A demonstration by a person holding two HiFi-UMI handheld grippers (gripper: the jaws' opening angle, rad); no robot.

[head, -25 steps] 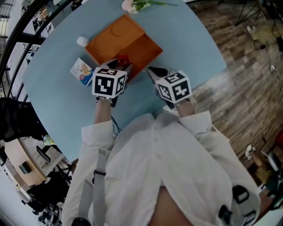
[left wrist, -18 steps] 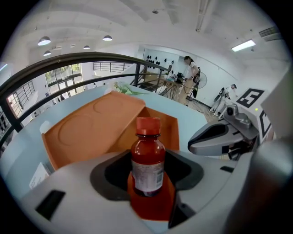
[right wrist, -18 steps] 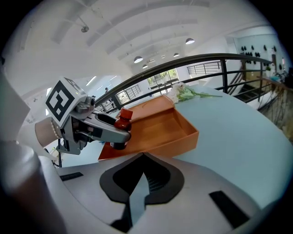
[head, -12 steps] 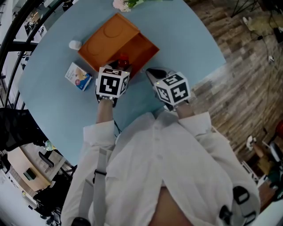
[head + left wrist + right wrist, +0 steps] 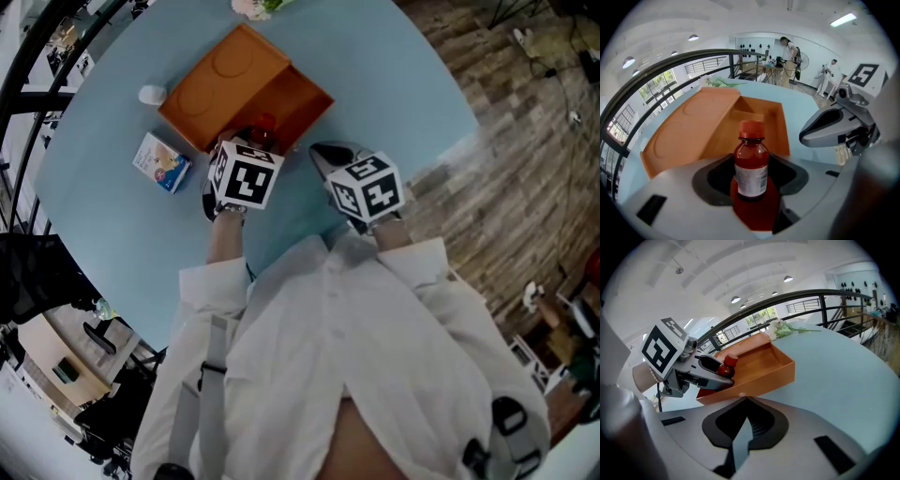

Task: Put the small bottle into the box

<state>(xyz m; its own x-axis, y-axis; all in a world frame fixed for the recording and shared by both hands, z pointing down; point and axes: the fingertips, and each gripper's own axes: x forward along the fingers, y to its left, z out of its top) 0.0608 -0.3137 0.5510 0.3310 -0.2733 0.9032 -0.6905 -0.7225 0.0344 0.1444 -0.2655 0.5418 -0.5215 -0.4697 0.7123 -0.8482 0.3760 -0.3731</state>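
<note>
A small brown bottle (image 5: pixel 751 165) with a red cap and a white label stands upright between the jaws of my left gripper (image 5: pixel 750 186), which is shut on it. In the head view the bottle's cap (image 5: pixel 263 126) shows just past the left gripper (image 5: pixel 256 142), at the near wall of the open orange box (image 5: pixel 296 101). The box's lid (image 5: pixel 217 77) lies folded back to the left. My right gripper (image 5: pixel 325 156) hovers just right of the box's near corner, shut and holding nothing. From the right gripper view (image 5: pixel 745 402) the bottle (image 5: pixel 725 366) hangs over the box (image 5: pixel 765 367).
The box rests on a round pale blue table (image 5: pixel 394 84). A small white and blue carton (image 5: pixel 161 161) and a white round object (image 5: pixel 150 94) lie left of the box. A flower (image 5: pixel 253 7) lies at the far edge. Wooden floor (image 5: pixel 525 159) lies past the table's right edge.
My left gripper has carried the bottle a little to the right along the box's near wall and turned slightly. The right gripper has stayed put.
</note>
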